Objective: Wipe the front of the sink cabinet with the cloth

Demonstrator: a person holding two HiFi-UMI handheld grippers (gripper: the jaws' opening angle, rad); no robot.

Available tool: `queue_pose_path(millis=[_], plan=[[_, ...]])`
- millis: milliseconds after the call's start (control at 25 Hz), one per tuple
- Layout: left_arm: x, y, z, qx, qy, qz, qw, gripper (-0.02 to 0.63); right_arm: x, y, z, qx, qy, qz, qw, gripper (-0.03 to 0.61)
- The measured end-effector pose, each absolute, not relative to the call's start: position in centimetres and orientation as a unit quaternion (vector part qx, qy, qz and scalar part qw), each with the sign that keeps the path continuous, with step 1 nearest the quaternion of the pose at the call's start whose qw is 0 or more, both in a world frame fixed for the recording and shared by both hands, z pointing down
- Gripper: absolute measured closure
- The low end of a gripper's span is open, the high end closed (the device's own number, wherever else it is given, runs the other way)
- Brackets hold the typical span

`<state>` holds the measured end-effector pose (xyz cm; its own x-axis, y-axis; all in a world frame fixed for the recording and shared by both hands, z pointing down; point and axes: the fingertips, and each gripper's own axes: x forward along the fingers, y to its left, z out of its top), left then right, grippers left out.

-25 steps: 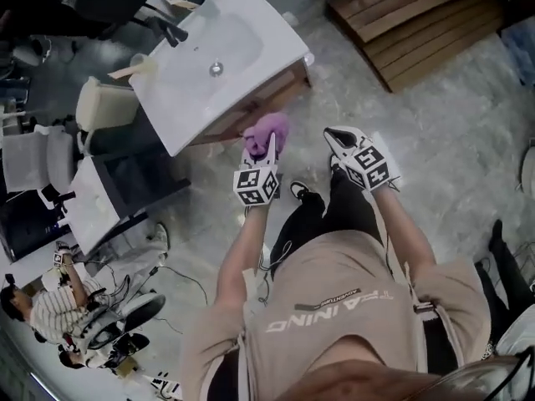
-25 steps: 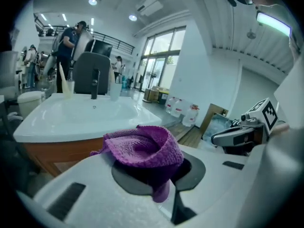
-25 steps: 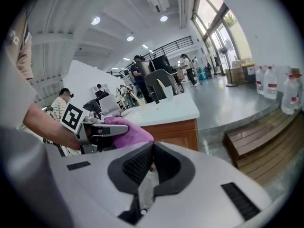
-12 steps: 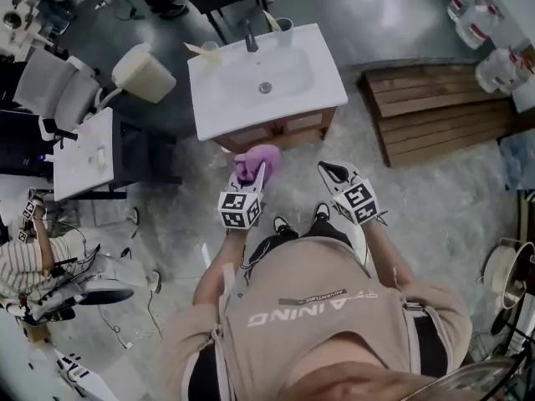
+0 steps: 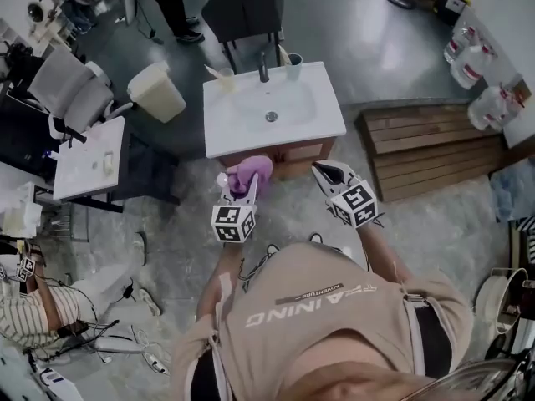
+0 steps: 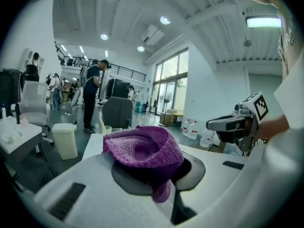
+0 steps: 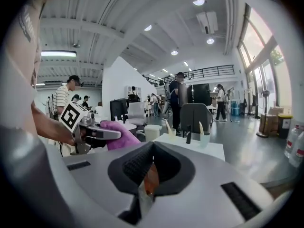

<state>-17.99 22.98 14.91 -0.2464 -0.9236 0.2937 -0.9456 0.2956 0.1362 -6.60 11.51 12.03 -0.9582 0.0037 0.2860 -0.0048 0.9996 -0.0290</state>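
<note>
1. Cloth (image 5: pixel 253 172), purple and bunched, is pinched between the jaws of my left gripper (image 5: pixel 250 185). The jaws close on its folds, and a loose tail hangs down between them.
2. I hold that gripper and cloth up in front of the sink cabinet (image 5: pixel 306 152), at the left part of its wooden front. I cannot tell whether the cloth touches the wood.
3. My right gripper (image 5: pixel 324 171) has its jaws drawn together with nothing between them. It hovers just before the right part of the cabinet front, apart from the cloth.
4. A white basin top (image 5: pixel 322 115) caps the cabinet, with a dark faucet (image 5: pixel 264 65) at its far edge and a cup (image 5: pixel 293 63) beside that.
5. Around the cabinet lies a grey mottled floor (image 5: pixel 435 215). A low wooden platform (image 5: pixel 418 144) sits to the cabinet's right, a pale bin (image 5: pixel 156 91) to its left, and a dark chair (image 5: pixel 242 15) behind it.
</note>
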Motion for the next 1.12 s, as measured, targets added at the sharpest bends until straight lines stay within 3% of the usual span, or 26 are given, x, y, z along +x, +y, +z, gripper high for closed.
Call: queue_pose_path(millis=[560,800,1120], plan=[[-19.7,24.3,7.7,0.588,-0.802,-0.020,0.103,0.565,-8.2,14.3,4.6,0.000,-0.996,-0.059,0.060,0.566],[-19.5,25.5,4.8,0.590,-0.804,-0.018,0.072,0.565,-8.4,15.1,3.4,0.014,-0.995,-0.088,0.050,0.566],[-19.1,27.8,4.0,0.558,-0.829,-0.022,0.037,0.565,-7.9,15.7,3.9,0.021,-0.997,-0.040,0.058,0.566]])
